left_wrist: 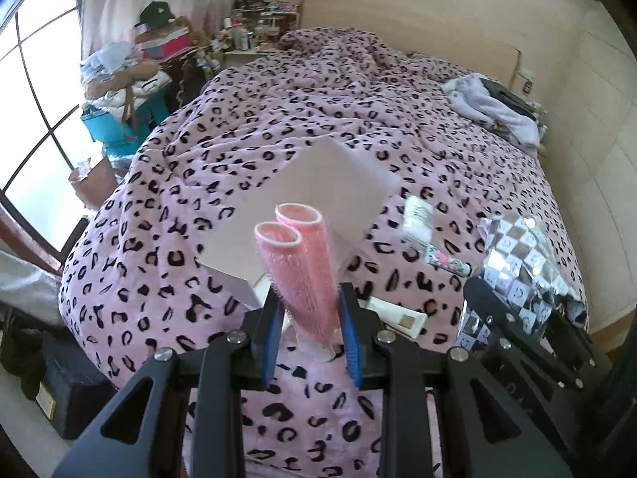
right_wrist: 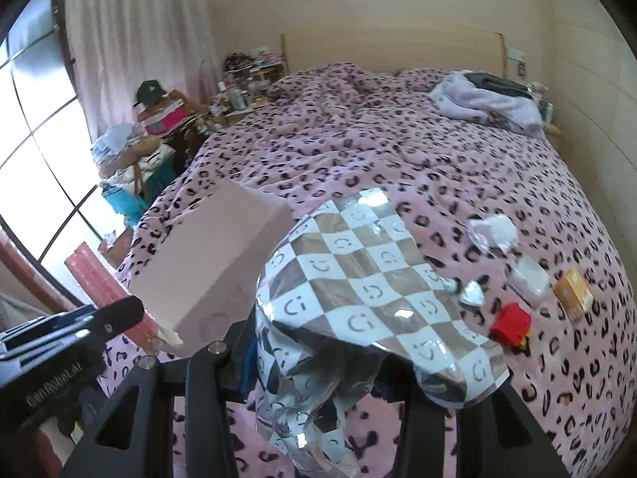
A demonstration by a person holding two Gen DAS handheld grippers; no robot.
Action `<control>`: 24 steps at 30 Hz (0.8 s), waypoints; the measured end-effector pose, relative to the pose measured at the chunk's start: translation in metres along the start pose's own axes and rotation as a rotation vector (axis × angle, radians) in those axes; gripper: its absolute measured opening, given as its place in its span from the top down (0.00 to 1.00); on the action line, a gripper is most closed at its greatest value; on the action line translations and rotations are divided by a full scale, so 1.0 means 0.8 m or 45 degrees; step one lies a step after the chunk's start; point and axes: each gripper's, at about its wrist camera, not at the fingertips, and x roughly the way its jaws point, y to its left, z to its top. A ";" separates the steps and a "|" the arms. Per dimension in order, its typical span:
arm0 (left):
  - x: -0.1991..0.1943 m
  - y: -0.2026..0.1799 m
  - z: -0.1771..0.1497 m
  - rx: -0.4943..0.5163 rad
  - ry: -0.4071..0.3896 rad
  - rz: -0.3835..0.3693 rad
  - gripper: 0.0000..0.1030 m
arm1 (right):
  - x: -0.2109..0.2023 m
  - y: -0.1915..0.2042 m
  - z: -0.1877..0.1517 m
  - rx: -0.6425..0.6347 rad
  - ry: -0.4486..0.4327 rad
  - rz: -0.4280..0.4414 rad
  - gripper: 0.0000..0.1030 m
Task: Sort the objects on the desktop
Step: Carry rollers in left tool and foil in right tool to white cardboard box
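Left gripper (left_wrist: pixel 308 310) clamped on two pink hair rollers (left_wrist: pixel 296 267); right gripper (right_wrist: pixel 318 342) holds a checkered foil bag (right_wrist: pixel 370 294).

Left jaws nearly closed w/ rollers upright betw. the blue pads, lifted above the bed (left_wrist: pixel 458 151). Right jaws mostly hidden by the bag, which drapes over them; grip looks closed on it. White box (left_wrist: pixel 318 191) lies on the bed just behind the rollers. Right of the box on the bed: small packet (left_wrist: pixel 416 219), patterned tube (left_wrist: pixel 448 263). Further right: red toy (right_wrist: pixel 510 324), orange box (right_wrist: pixel 573 292), crumpled tissue (right_wrist: pixel 493 233).
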 end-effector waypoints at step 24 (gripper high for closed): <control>0.079 0.050 0.039 -0.029 0.093 -0.018 0.74 | 0.045 0.071 0.061 -0.110 0.011 0.006 0.56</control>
